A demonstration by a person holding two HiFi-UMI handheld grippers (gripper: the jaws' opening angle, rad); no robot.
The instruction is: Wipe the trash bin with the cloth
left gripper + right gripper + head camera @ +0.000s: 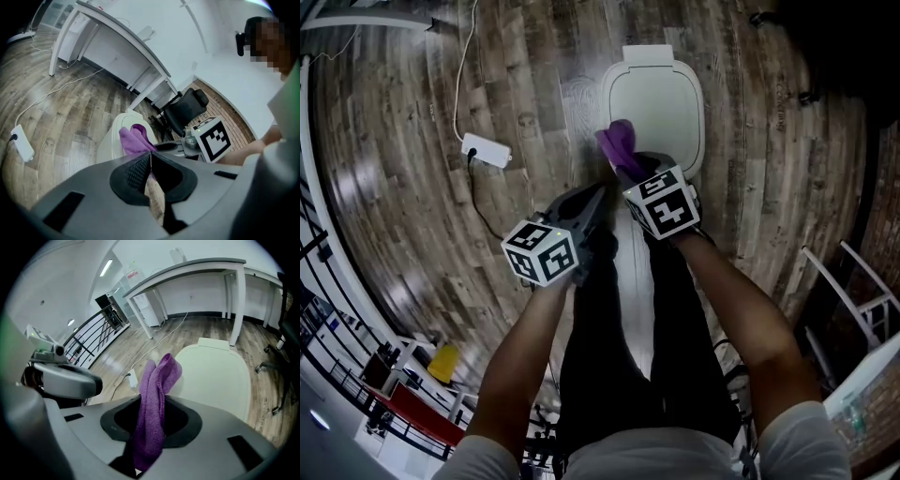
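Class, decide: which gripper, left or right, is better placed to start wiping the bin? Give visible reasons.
Likely right. The right gripper holds the cloth in its jaws over the bin; the left gripper is shut, empty.

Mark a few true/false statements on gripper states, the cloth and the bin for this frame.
1. The right gripper is shut on the purple cloth. True.
2. The left gripper holds a second cloth. False: its jaws are together with nothing between them.
3. The trash bin has its lid open. False: the white lid is closed.
4. A white power strip lies on the wood floor, on the left gripper's side of the bin. True.
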